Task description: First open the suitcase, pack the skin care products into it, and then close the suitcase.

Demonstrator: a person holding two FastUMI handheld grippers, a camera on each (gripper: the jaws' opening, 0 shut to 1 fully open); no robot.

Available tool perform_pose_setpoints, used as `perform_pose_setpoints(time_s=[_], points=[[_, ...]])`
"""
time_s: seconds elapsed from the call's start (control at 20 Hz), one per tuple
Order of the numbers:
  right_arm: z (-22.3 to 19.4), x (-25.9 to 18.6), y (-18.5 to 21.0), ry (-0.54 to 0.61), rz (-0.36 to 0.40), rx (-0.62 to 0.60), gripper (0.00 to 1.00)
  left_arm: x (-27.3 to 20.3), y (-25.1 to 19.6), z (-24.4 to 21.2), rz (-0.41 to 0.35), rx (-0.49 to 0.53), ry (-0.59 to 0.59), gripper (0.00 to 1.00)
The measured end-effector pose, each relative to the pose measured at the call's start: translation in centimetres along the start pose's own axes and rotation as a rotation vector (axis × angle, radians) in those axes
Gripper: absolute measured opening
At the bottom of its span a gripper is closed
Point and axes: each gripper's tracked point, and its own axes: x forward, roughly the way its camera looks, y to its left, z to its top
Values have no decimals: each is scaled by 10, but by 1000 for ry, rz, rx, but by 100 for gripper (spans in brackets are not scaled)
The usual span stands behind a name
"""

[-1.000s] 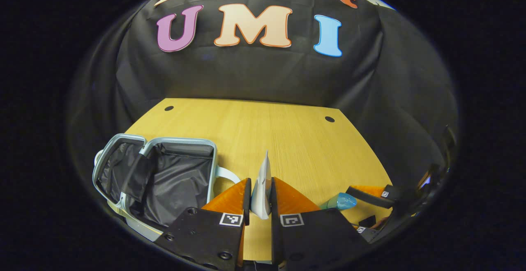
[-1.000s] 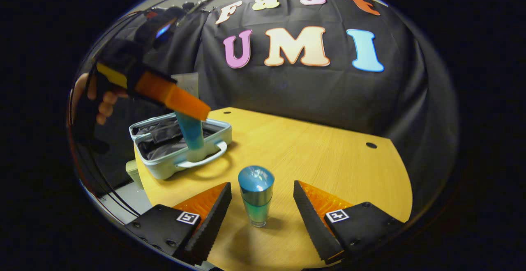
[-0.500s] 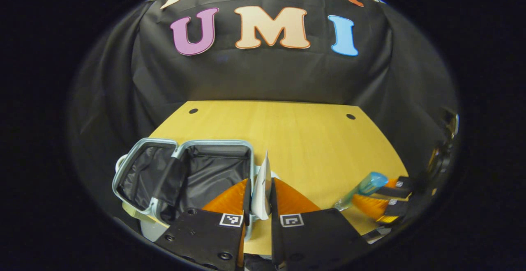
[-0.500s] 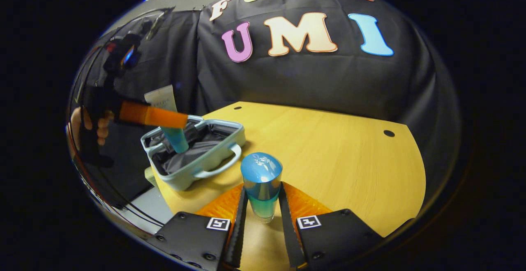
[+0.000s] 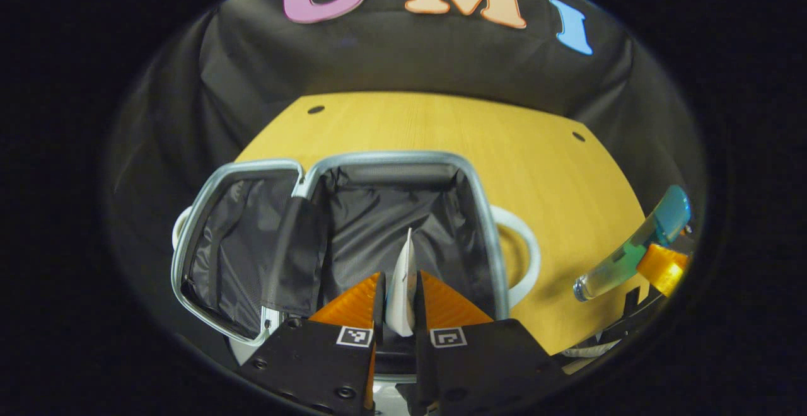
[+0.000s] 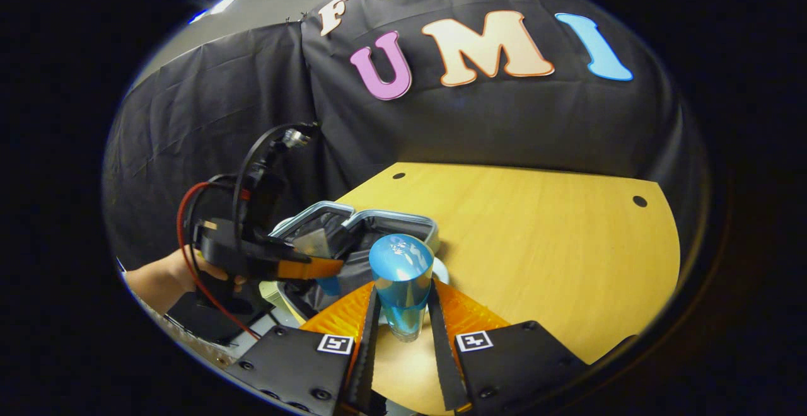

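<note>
The pale blue suitcase (image 5: 485, 214) lies open on the wooden table, showing its dark lining. My left gripper (image 5: 399, 306) is shut on a white tube (image 5: 402, 283), held edge-on over the open main half. In the right gripper view the same gripper (image 6: 296, 269) hangs over the suitcase (image 6: 403, 220) with the tube's blue end (image 6: 328, 286) dipping inside. My right gripper (image 6: 400, 315) is shut on a blue-capped bottle (image 6: 400, 277), lifted off the table close to the suitcase's handle. From the left gripper view that bottle (image 5: 630, 252) appears tilted at the far right.
The suitcase's white handle (image 5: 526, 252) sticks out toward the table's middle. The wooden table (image 6: 555, 239) stretches bare to the right and back, with two small holes near its far corners. A hand (image 6: 164, 274) holds the left gripper at the table's left edge.
The left gripper carried the tube from beside the suitcase to over its open half and lowered it. The right gripper closed on the bottle, lifted it and moved toward the suitcase.
</note>
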Motion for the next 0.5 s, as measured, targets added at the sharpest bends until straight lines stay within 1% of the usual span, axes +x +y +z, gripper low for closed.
perform_pose_setpoints(time_s=[0.1,0.2,0.25,0.35,0.4,0.45,0.5], points=[[-4,18,25,39,37,6,45,14,5,-7,-31,-20,34,19],[-9,37,42,86,65,24,45,26,13,-11,-63,-48,49,19],[-14,43,47,114,70,37,43,29,15,-7,-81,-55,37,20],[-22,56,51,150,65,71,45,33,18,2,-119,-64,20,22],[-22,62,54,158,63,96,43,30,18,9,-134,-66,4,37],[-23,68,53,171,54,111,45,30,23,17,-141,-69,-23,52],[-28,75,52,191,38,122,42,25,25,26,-153,-78,-48,67]])
